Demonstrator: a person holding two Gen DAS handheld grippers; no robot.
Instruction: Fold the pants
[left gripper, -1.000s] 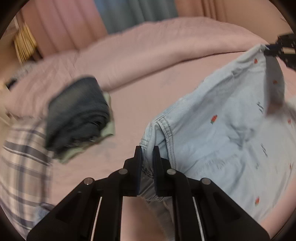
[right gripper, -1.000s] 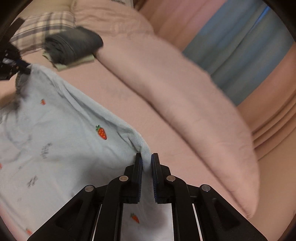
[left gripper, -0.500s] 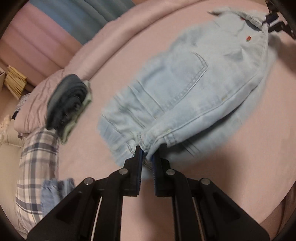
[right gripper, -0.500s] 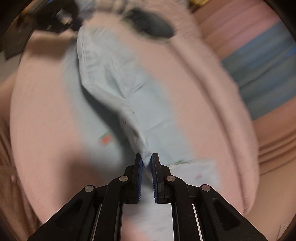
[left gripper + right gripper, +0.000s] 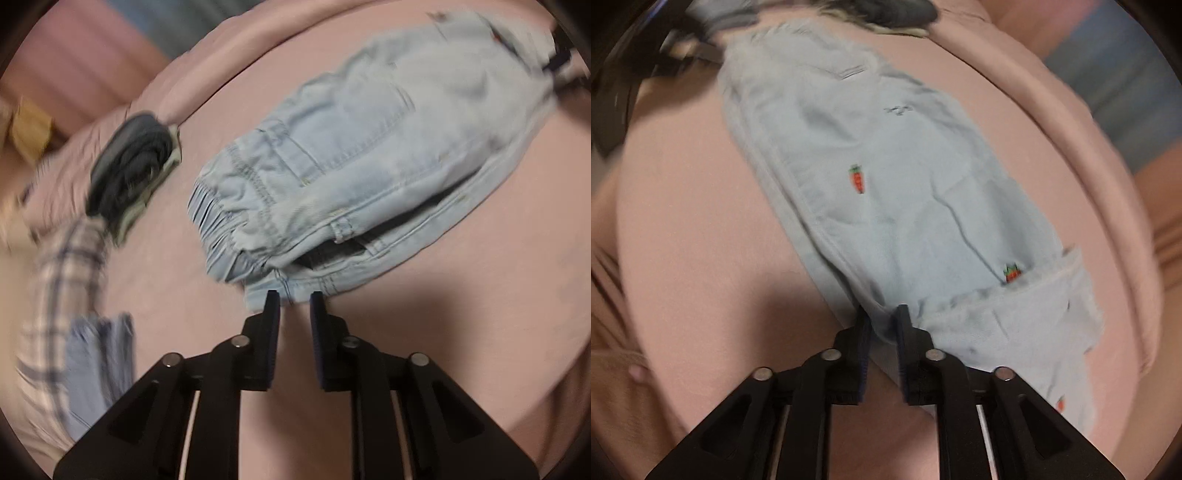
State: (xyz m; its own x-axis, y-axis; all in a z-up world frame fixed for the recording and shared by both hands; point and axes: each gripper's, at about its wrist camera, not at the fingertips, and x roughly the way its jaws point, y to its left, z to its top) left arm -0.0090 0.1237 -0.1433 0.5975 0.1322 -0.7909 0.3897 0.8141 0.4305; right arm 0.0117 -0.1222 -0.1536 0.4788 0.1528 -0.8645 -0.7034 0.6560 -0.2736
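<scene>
Left gripper (image 5: pixel 293 299) jaws opening, narrow gap, tips at the waistband corner of the pants (image 5: pixel 362 158); cloth lies just past the pads, not pinched. Right gripper (image 5: pixel 882 314) jaws also opening, a fold of the hem end sits between the pads, loosely; can't tell if the pads touch it. Light blue denim pants with small carrot embroidery (image 5: pixel 857 179) lie flat on the bed (image 5: pixel 461 332), folded lengthwise leg over leg. Long axis runs gripper to gripper: elastic waistband and back pocket at the left gripper end, cuffs at the right gripper end. In the left wrist view it slants from bottom centre up to the top right. Bare pink sheet along both long sides of the pants. Beyond the waistband, apart from it, a folded stack of dark clothes (image 5: pixel 129 173), then a plaid pillow (image 5: pixel 62 295) with blue cloth on it. Farther: rolled pink duvet (image 5: pixel 1100 155) along the bed edge, pink and blue curtains (image 5: pixel 1137 85) behind. Both views motion-blurred.
</scene>
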